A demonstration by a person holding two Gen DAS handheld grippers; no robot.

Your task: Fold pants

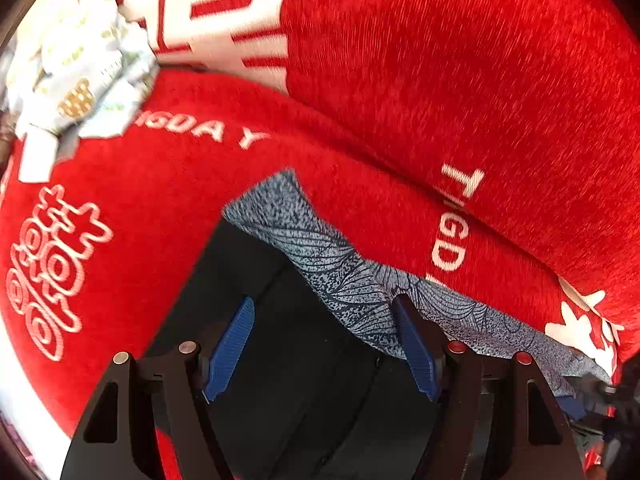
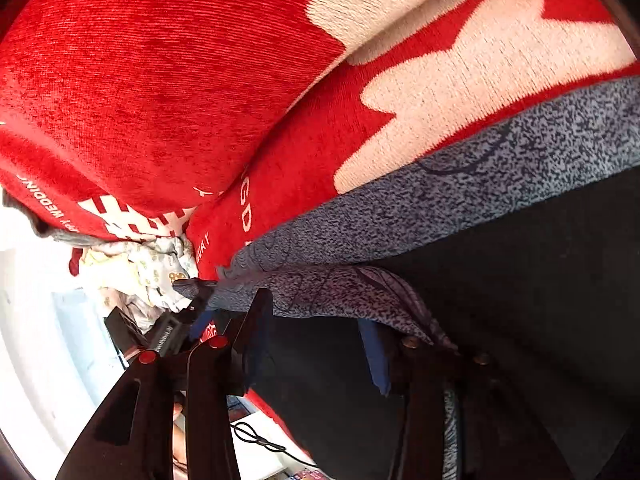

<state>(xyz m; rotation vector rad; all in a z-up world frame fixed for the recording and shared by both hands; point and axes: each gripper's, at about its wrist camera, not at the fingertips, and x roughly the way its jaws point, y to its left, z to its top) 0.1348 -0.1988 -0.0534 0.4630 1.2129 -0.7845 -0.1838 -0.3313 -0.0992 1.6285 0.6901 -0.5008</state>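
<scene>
Both my grippers are sitting over the pants (image 1: 304, 320), which lie on a red blanket (image 1: 440, 80) with white lettering. Left gripper (image 1: 324, 352): jaws apart, nothing pinched, black pants fabric below and the grey patterned part (image 1: 340, 272) just past the right-hand finger. Right gripper (image 2: 316, 344): also apart, with the grey patterned edge draped by its far finger, not clamped. There's a crumpled pale cloth (image 1: 76, 60) far left, well out of the way. My guess is the fold's laid, so next I'd smooth the layers flat and line up the edges before regrabbing.
</scene>
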